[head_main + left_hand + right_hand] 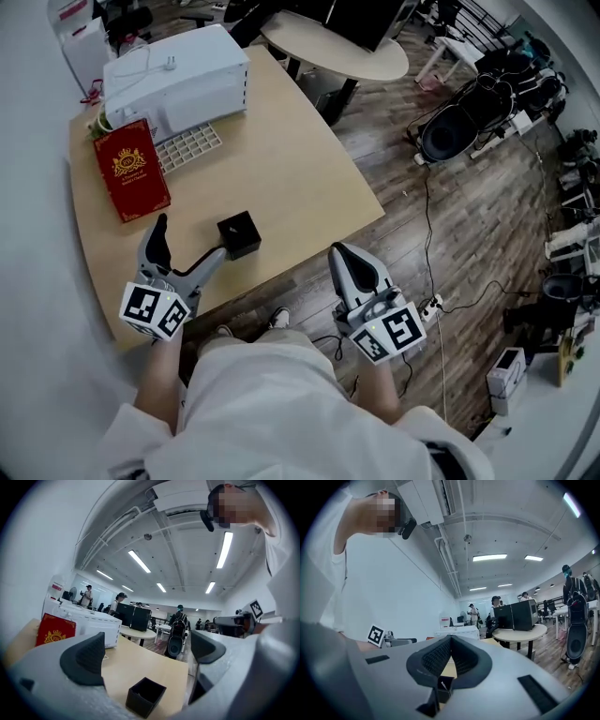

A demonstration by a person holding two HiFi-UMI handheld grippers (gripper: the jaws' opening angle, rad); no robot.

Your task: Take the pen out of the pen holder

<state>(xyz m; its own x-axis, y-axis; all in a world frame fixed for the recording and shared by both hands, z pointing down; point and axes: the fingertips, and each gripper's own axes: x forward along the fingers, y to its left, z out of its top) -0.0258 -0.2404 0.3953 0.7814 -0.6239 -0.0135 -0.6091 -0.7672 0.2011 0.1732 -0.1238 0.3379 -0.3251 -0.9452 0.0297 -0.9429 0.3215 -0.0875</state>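
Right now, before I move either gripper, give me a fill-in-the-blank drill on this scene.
1. The left gripper has its jaws ___.
2. The right gripper has its jaws ___.
3. The black pen holder stands on the table, nearer the ___ gripper.
4. The book beside the white machine is ___ in colour.

Missing words: open; shut; left; red.

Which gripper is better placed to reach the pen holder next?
Probably left. The left gripper is over the table with jaws apart, the black pen holder just ahead of it. The right gripper is shut, beyond the table edge.
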